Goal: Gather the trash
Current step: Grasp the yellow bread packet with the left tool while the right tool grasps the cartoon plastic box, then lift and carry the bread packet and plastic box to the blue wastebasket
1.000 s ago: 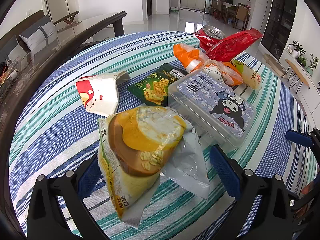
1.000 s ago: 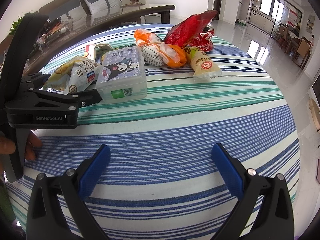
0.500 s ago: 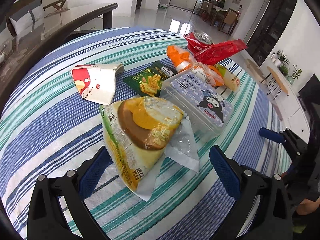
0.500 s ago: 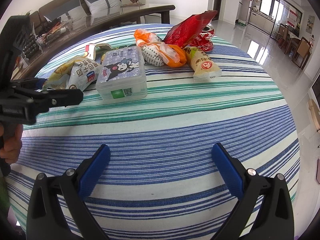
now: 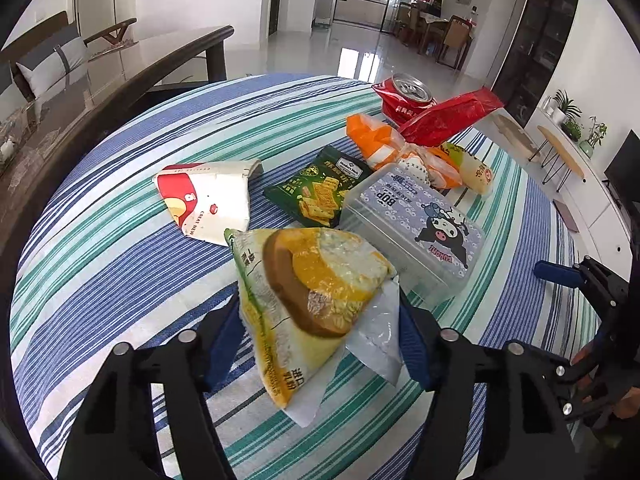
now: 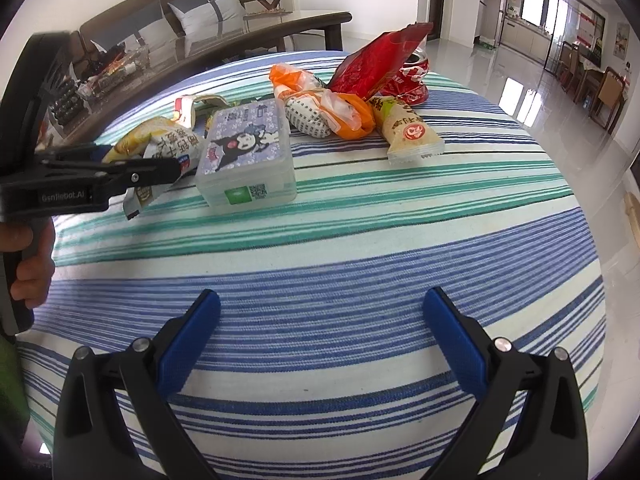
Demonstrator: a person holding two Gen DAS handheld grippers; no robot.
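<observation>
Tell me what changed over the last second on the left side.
The left tool has just been closing: its pads now press both sides of the yellow snack bag, which sat loose between wide-open pads before. The clear lidded box, the other wrappers and the open right tool stayed put.

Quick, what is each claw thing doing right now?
Left gripper: jaws just closing, pinching the yellow snack bag.
Right gripper: open, holding nothing, above the striped tablecloth.

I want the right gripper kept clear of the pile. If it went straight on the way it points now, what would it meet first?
Probably just the striped tablecloth: the right gripper is open over bare cloth. The lidded box and wrappers lie well beyond, though depth is hard to judge.
</observation>
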